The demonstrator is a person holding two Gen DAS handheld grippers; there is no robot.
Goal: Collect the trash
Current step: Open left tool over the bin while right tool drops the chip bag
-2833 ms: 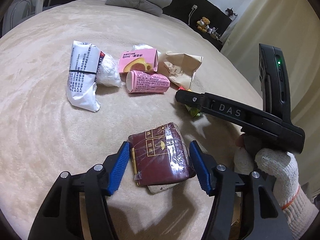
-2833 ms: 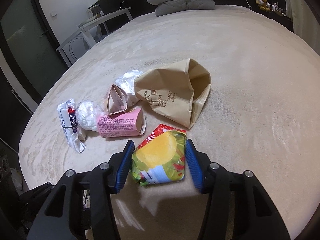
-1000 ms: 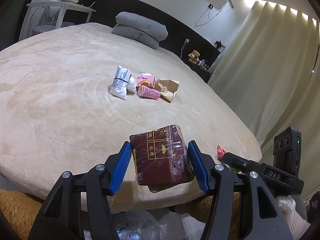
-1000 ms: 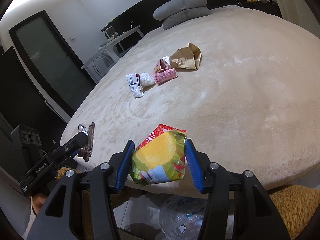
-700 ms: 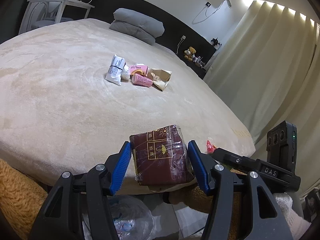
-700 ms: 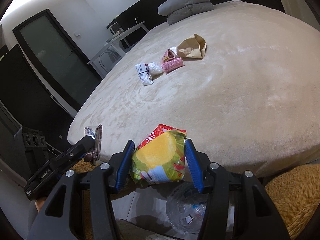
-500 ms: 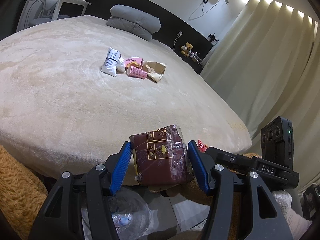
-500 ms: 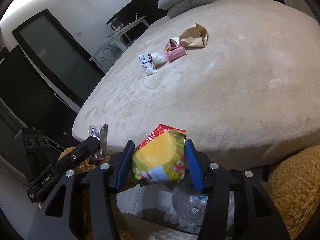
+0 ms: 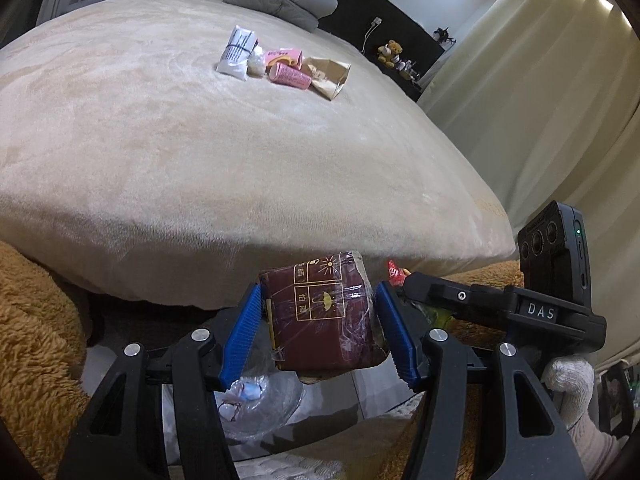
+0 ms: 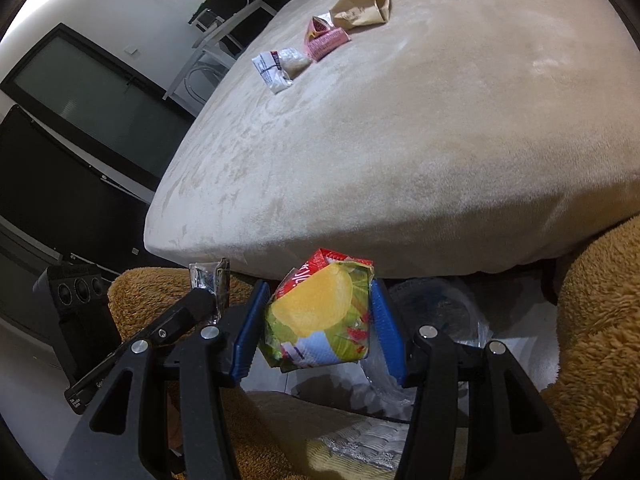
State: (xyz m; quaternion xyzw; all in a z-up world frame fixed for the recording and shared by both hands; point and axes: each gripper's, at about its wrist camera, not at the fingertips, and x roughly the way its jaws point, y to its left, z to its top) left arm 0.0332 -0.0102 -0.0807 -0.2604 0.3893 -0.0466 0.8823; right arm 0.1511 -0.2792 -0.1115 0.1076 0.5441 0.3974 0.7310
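Carrying two bits of trash off the bed (image 9: 168,152) to the clear bag (image 9: 260,404) on the floor just past the bed's edge. Left gripper (image 9: 318,334) squeezed on a dark red pack (image 9: 320,320), held over the bag. Right gripper (image 10: 316,330) squeezed on a chip bag (image 10: 320,316), also past the bed's edge, with the clear bag (image 10: 436,312) just behind and below it.

Next, probably: lower both a bit more, get right over the bag's mouth, then let go so each piece drops in. Then back to the bed for the rest.

Counted: two grippers, each with one piece. Still on the bed, well away from the edge, in one small heap: one white pack (image 9: 237,53), one clear crumpled wrap (image 9: 256,65), two pink boxes (image 9: 288,67), one brown paper bag (image 9: 330,76). One clear bag on the floor.
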